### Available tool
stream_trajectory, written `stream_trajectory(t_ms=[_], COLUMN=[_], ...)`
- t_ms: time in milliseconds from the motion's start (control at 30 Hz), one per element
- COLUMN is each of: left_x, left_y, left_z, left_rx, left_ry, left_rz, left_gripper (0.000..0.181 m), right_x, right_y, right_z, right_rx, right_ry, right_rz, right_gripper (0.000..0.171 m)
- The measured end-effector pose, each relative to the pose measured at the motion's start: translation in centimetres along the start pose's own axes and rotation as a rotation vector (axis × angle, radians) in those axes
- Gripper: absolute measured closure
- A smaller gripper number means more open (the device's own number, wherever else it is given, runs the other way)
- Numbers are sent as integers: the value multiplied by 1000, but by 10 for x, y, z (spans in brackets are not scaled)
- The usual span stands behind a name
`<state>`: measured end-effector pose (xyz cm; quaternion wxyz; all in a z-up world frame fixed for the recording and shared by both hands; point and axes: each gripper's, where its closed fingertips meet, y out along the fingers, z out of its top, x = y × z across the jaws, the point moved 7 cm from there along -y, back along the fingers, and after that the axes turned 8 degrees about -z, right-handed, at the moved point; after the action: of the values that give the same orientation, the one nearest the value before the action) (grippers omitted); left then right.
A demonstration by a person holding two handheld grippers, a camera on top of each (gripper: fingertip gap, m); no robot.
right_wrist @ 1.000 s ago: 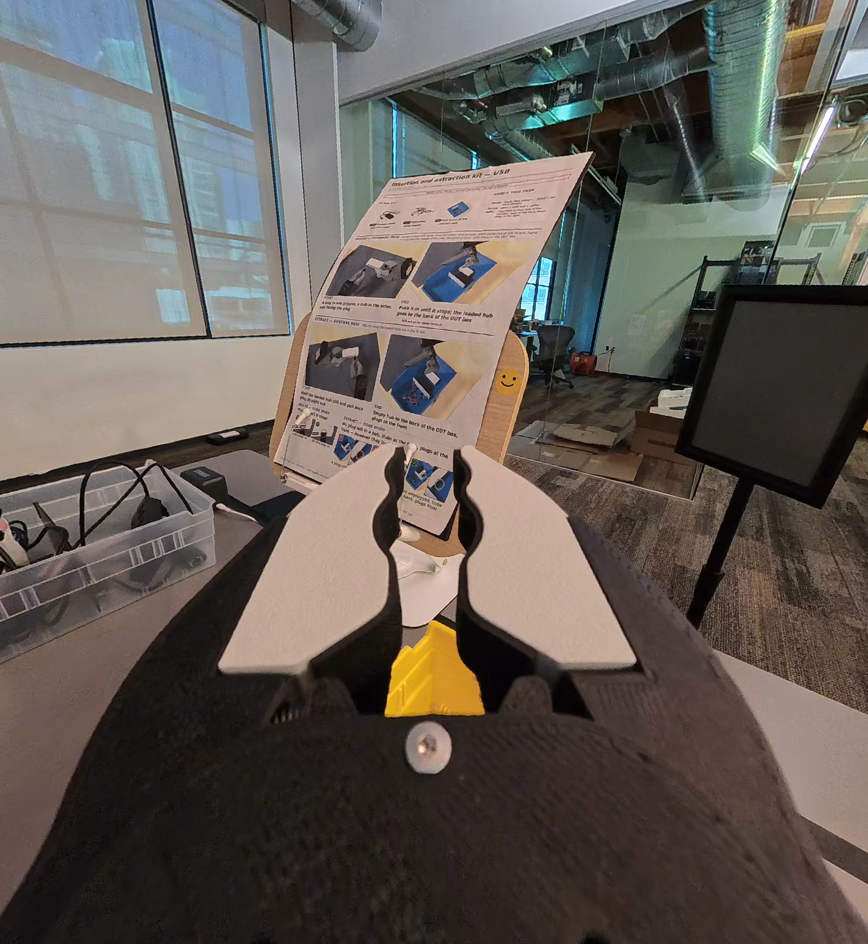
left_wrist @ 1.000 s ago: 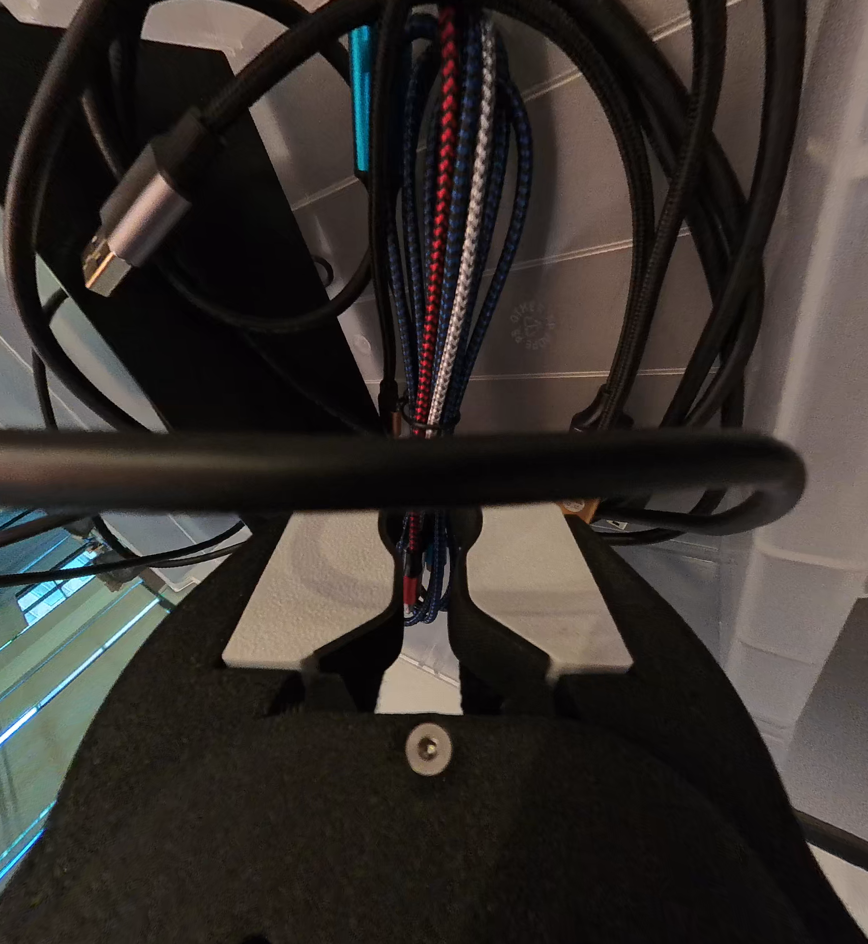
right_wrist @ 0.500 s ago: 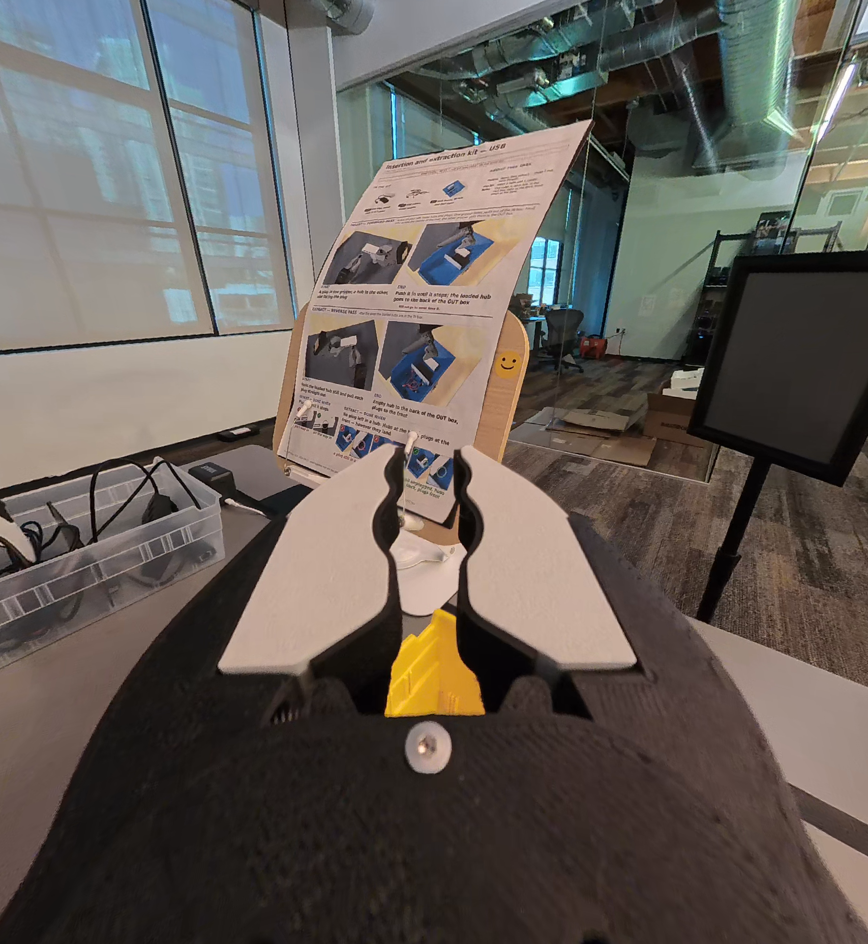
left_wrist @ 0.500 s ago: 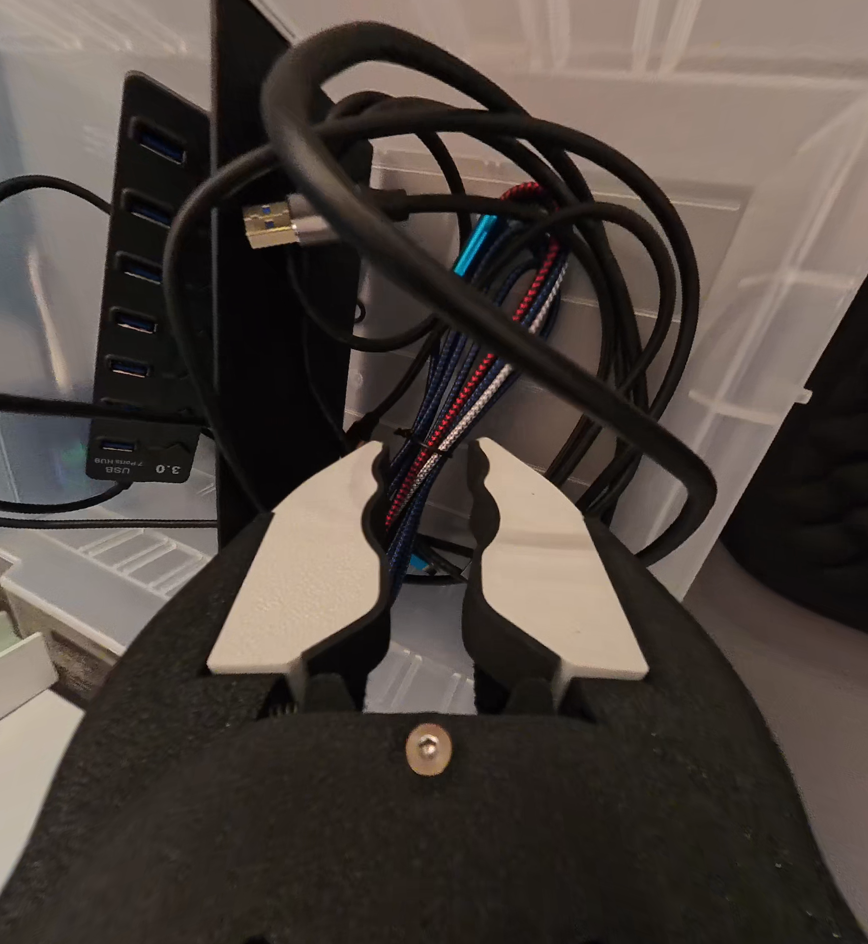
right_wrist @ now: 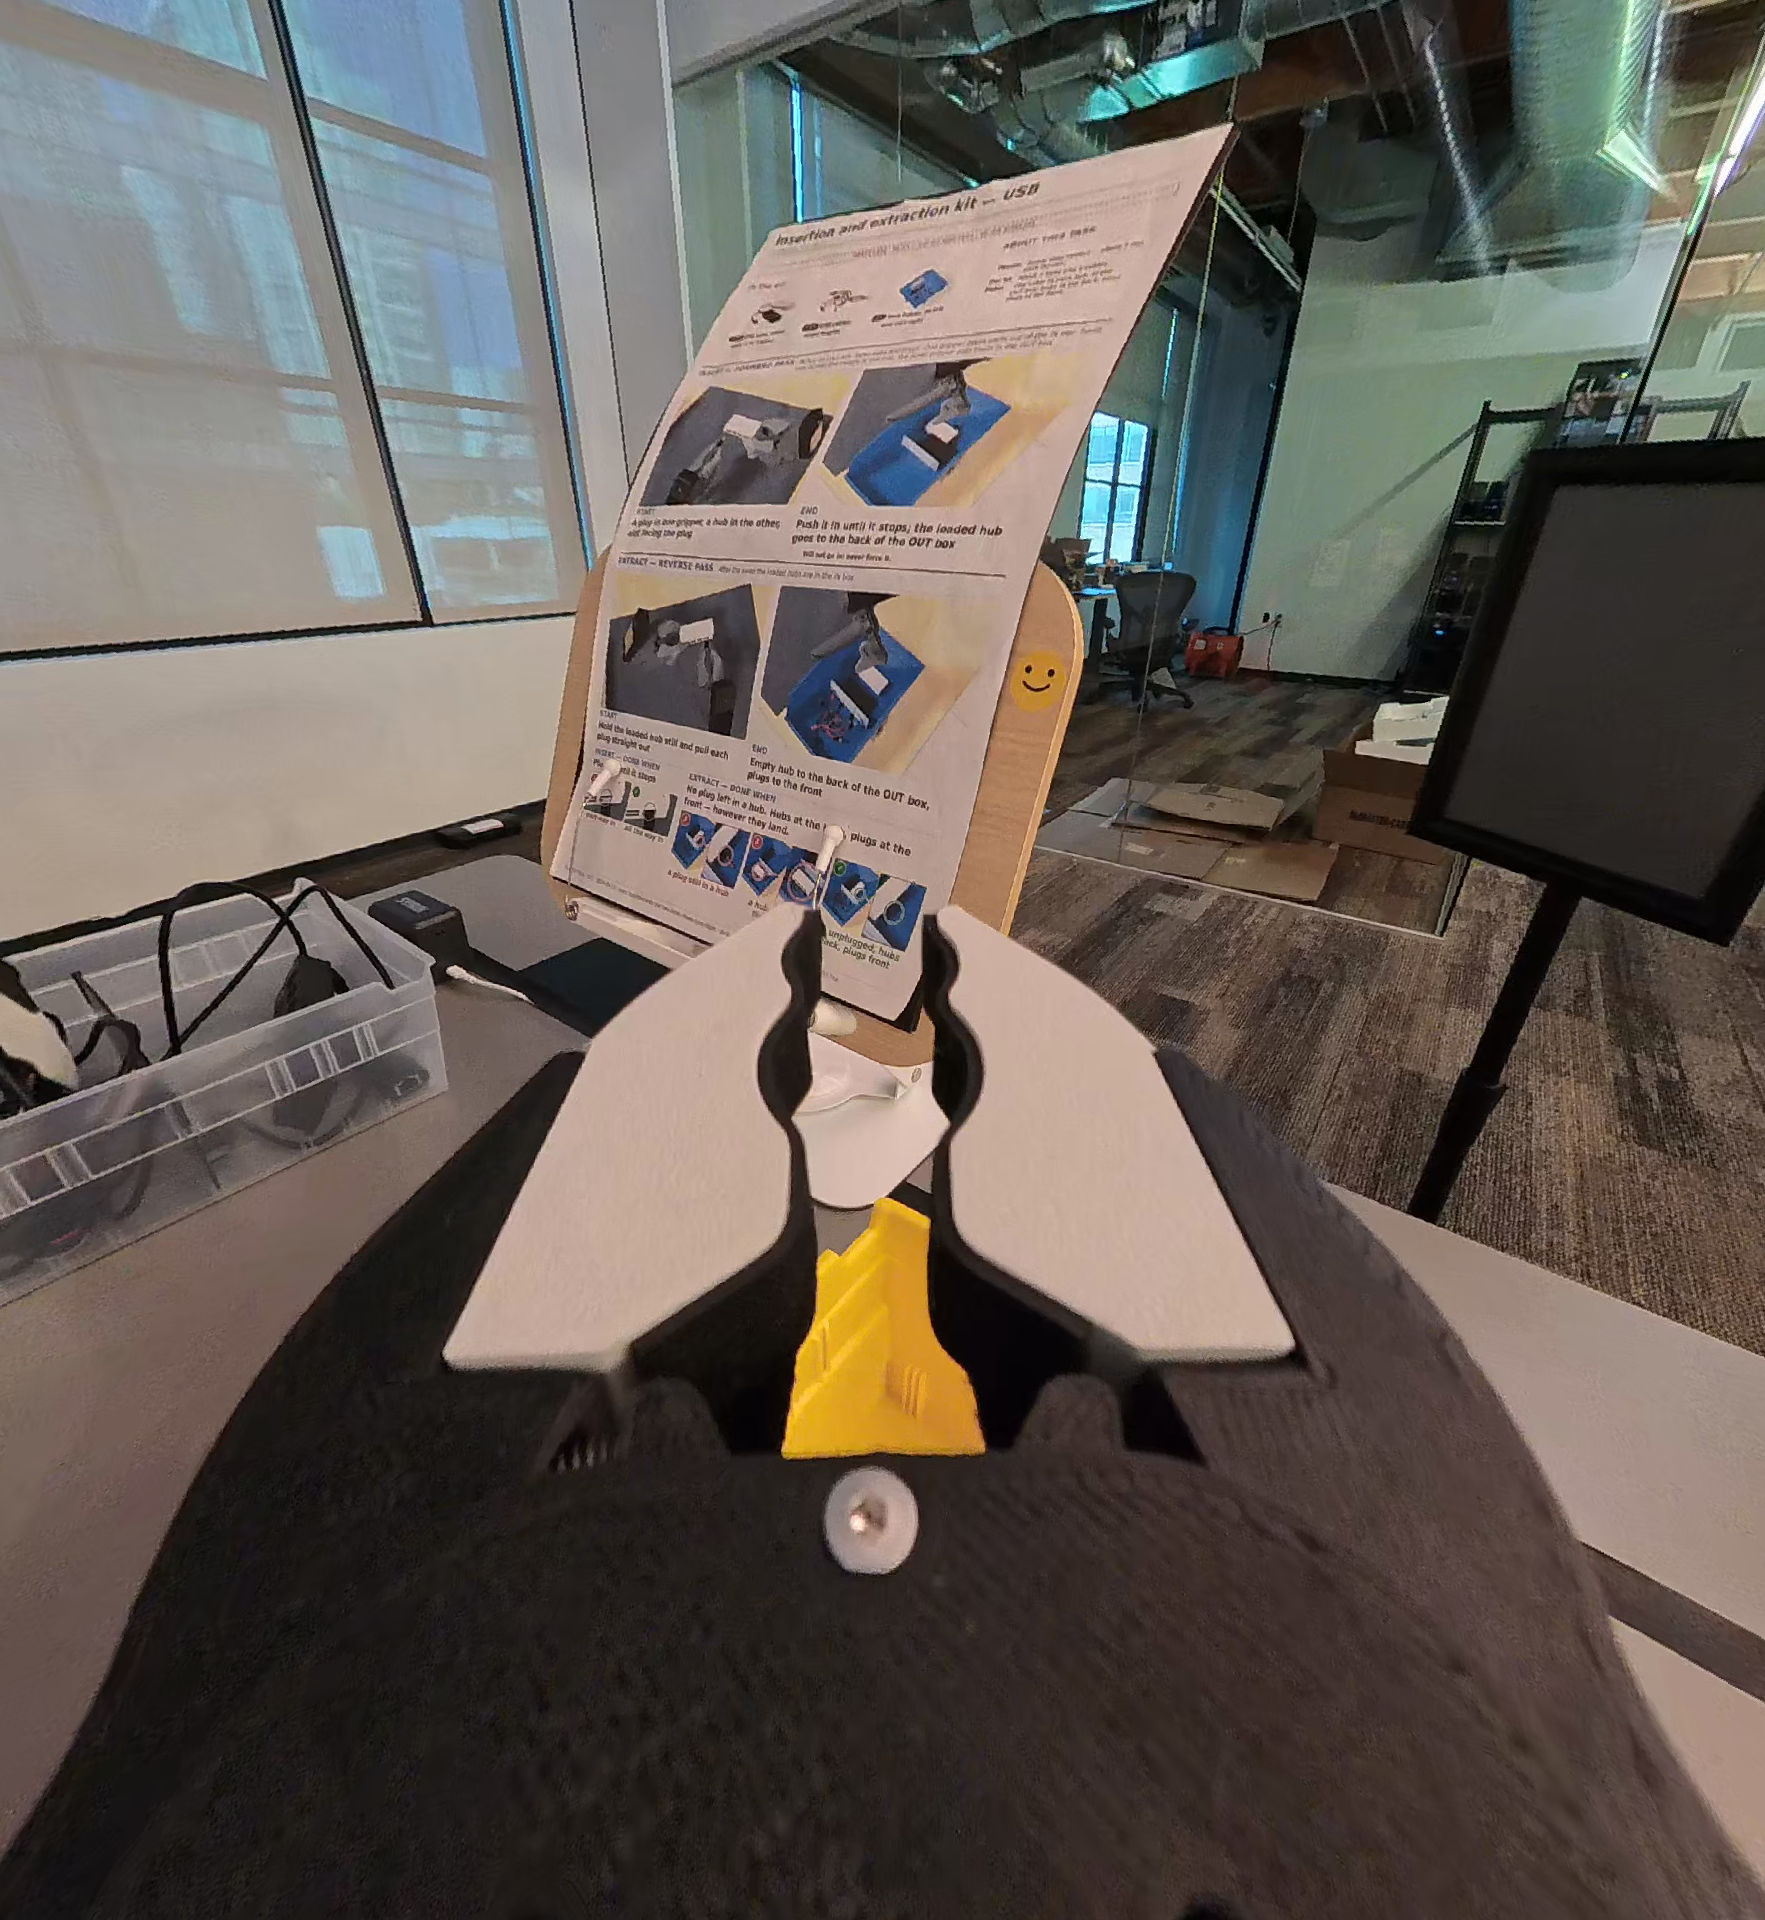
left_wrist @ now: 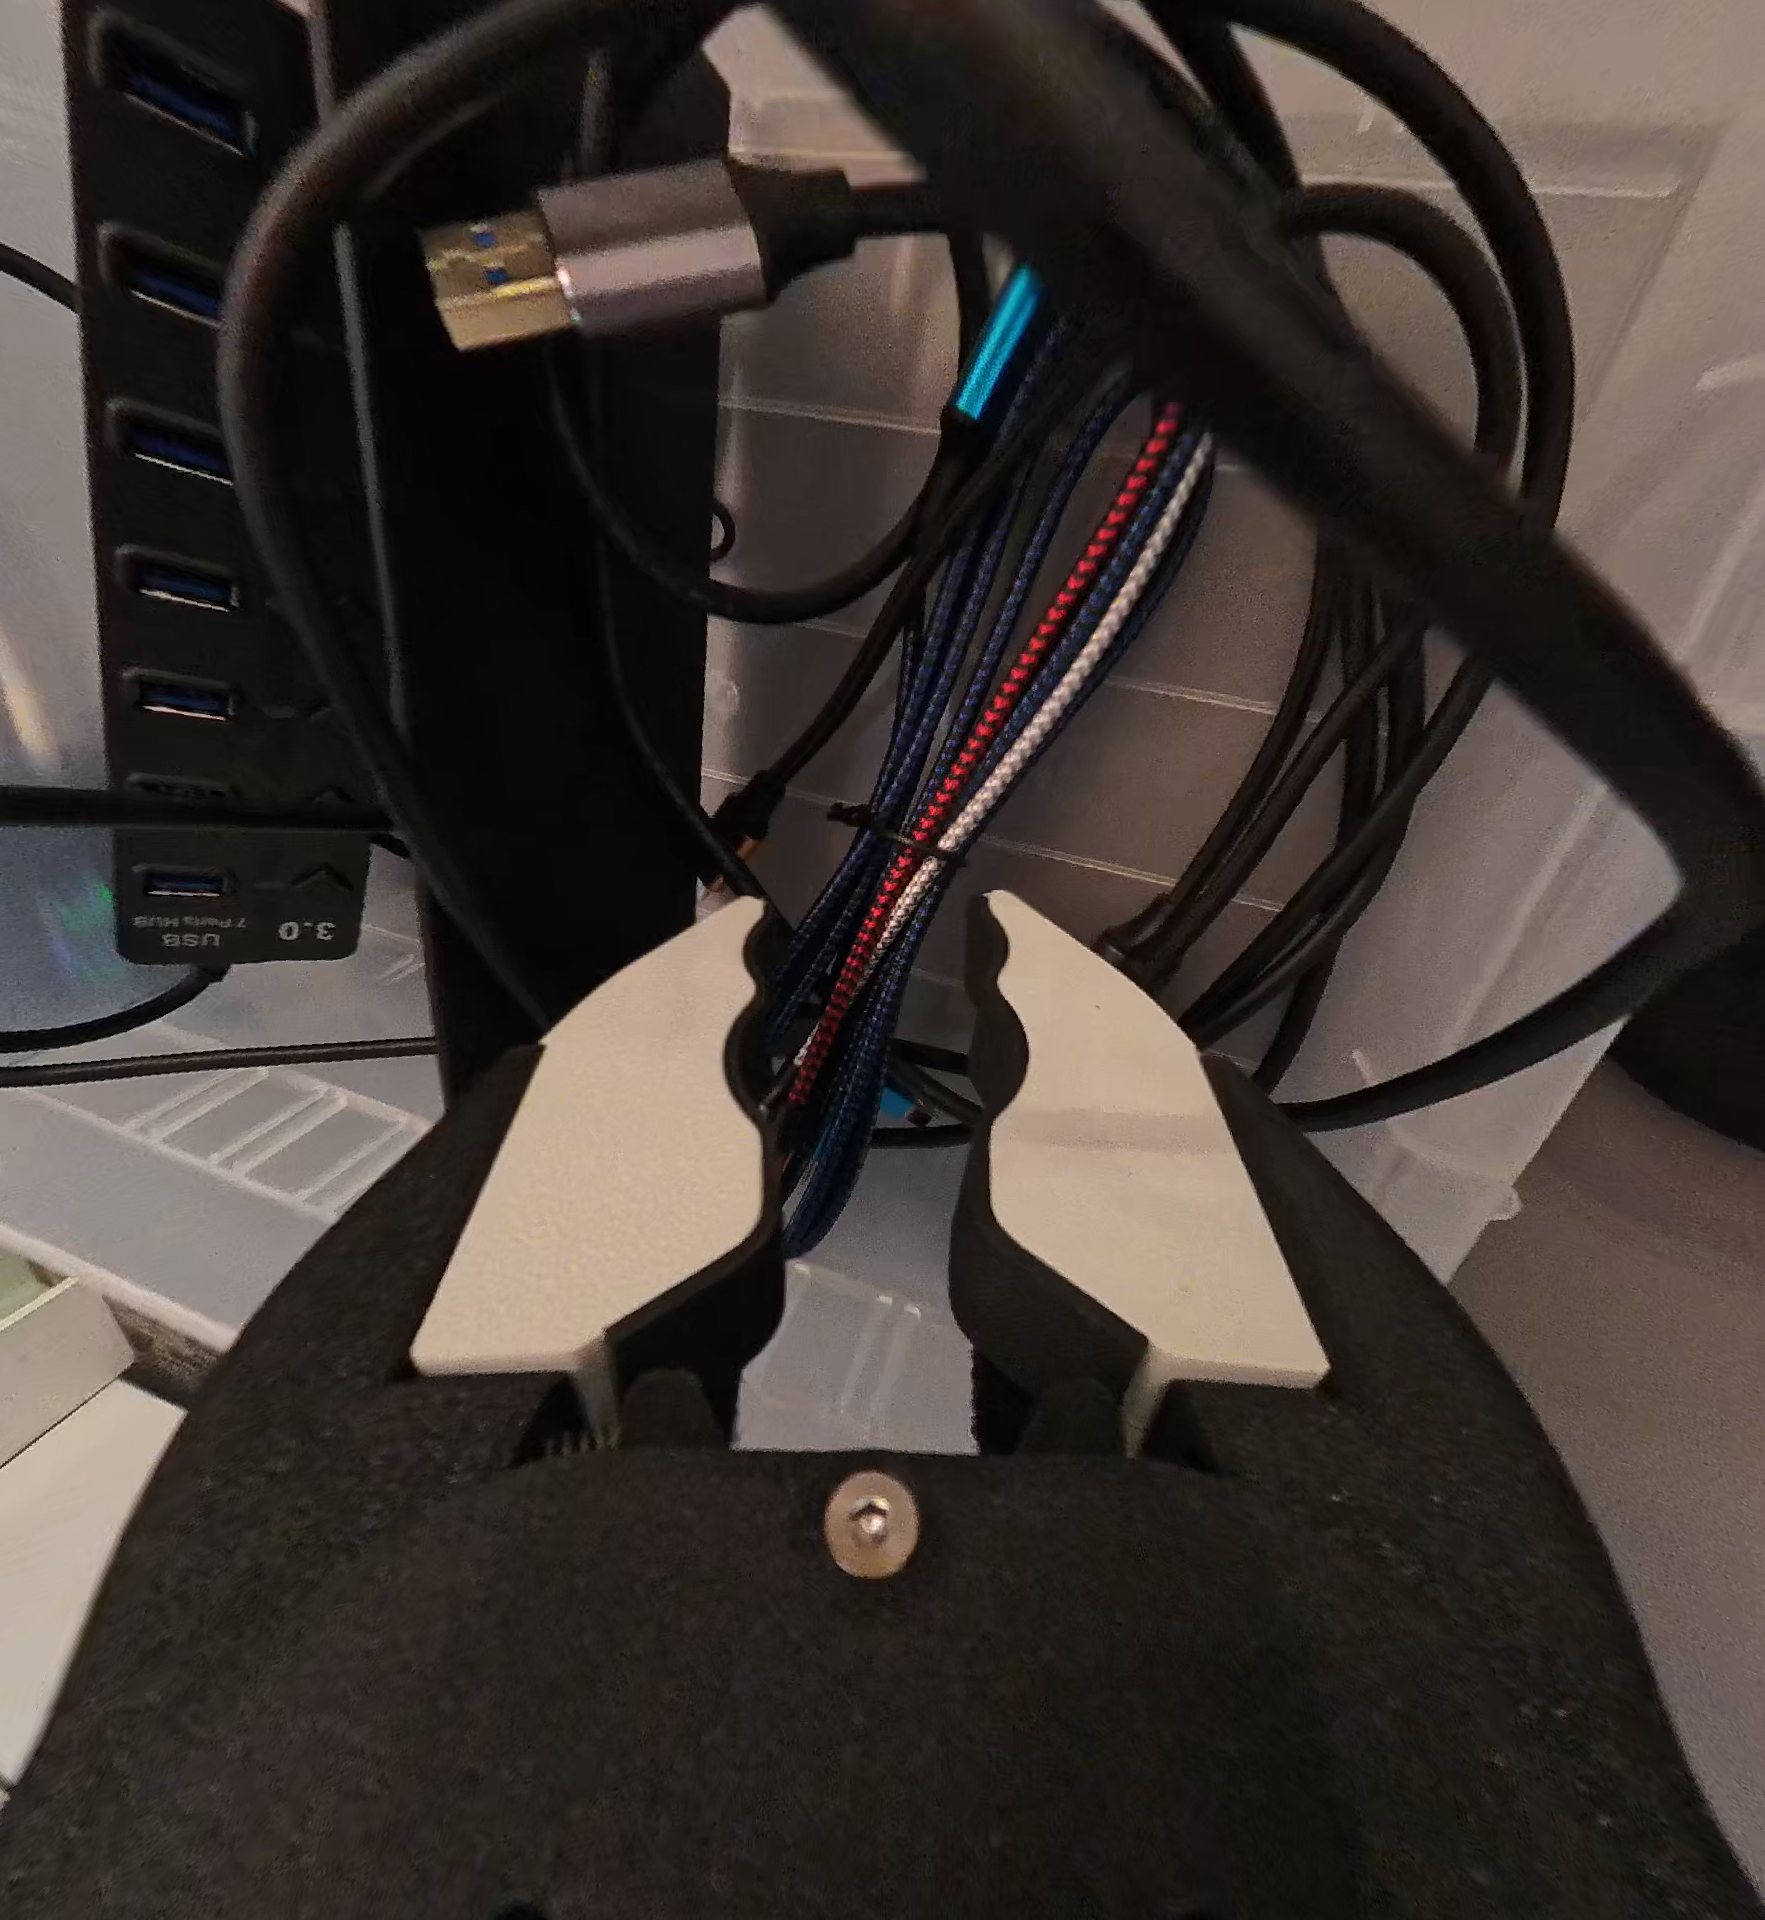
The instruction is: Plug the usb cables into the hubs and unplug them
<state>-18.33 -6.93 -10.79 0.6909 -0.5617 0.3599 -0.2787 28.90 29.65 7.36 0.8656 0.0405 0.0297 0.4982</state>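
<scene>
Left tool (left_wrist: 873, 914): spread around braided cable bundle (left_wrist: 971, 769) running near-to-far, hub (left_wrist: 192, 520) far-left; right tool (right_wrist: 867, 930), slightly parted, empty, well apart.

A black multi-port hub (left_wrist: 203, 520) with blue port inserts serves as the landmark. Right of it hangs a bundle of braided cables (left_wrist: 971, 748) — navy-and-black weave, one red-and-black, one white-and-grey. Above the bundle sits a bright metallic-blue connector shell (left_wrist: 997, 358). Nearer the hub, a grey metal plug (left_wrist: 597, 265) shows a silver tip with blue inside. Plain black rubber cables (left_wrist: 1377, 499) loop around — all against a translucent whitish plastic bin (left_wrist: 1117, 665).
</scene>
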Motion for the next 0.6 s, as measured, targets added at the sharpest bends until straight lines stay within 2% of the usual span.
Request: stream_trajectory(t_ms=[100,467,600], left_x=[-2,-3,-2], left_y=[2,8,8], left_z=[-2,-1,-1], left_rx=[-2,-73,-74], left_ry=[1,47,65], left_rz=[4,39,59], left_gripper=[154,155,160], right_x=[1,-1,-1], right_y=[1,5,3], right_z=[-2,-7,-6], right_rx=[-7,-43,-42], right_ry=[-1,-10,-15], right_rz=[-3,9,7], right_gripper=[152,152,152])
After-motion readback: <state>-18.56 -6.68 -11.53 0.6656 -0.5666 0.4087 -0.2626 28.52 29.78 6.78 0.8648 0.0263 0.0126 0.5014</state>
